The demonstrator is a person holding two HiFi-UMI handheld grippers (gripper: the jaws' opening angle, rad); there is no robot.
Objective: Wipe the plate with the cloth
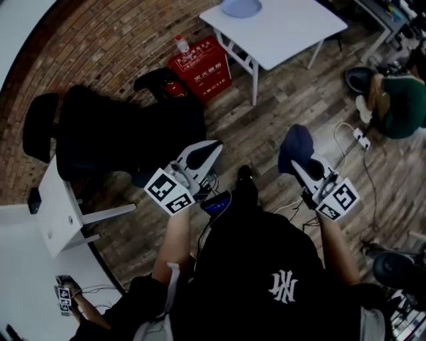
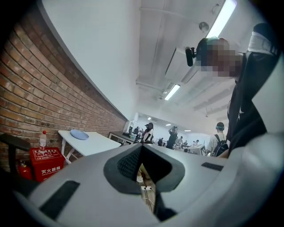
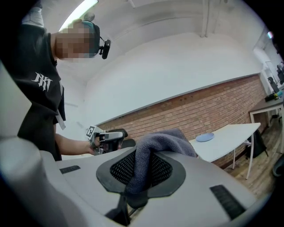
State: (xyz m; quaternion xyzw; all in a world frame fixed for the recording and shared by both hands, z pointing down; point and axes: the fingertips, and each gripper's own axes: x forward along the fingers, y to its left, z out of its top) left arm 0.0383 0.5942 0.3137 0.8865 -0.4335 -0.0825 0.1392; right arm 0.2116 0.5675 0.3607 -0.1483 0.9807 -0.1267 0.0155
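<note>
- My right hand-held gripper is closest to me. It is clenched on the cloth, and the pads squeeze it tight.
- The cloth is dark blue-grey, soft and bunched up. Its long way runs along the jaws. One end is tucked down between the pads. The other end sticks out past the tips in a lump and points ahead, toward the desk.
- My left hand-held gripper is beside it on the left, with a gap between the two. Its jaws are pressed together and nothing is between them.
- Both point away from my body, over the wooden floor.
- A black chair stands to the left of my left hand-held gripper, near the brick wall.
- Farther on, a red box sits on the floor by the wall. A bottle with a red cap stands on top of it.
- The white desk is just right of the red box.
- The plate lies flat on the far part of the desk. It is light blue and round, so it has no long side. It is well apart from the cloth.
- A person in a green top is down low on the floor, off to the right.
</note>
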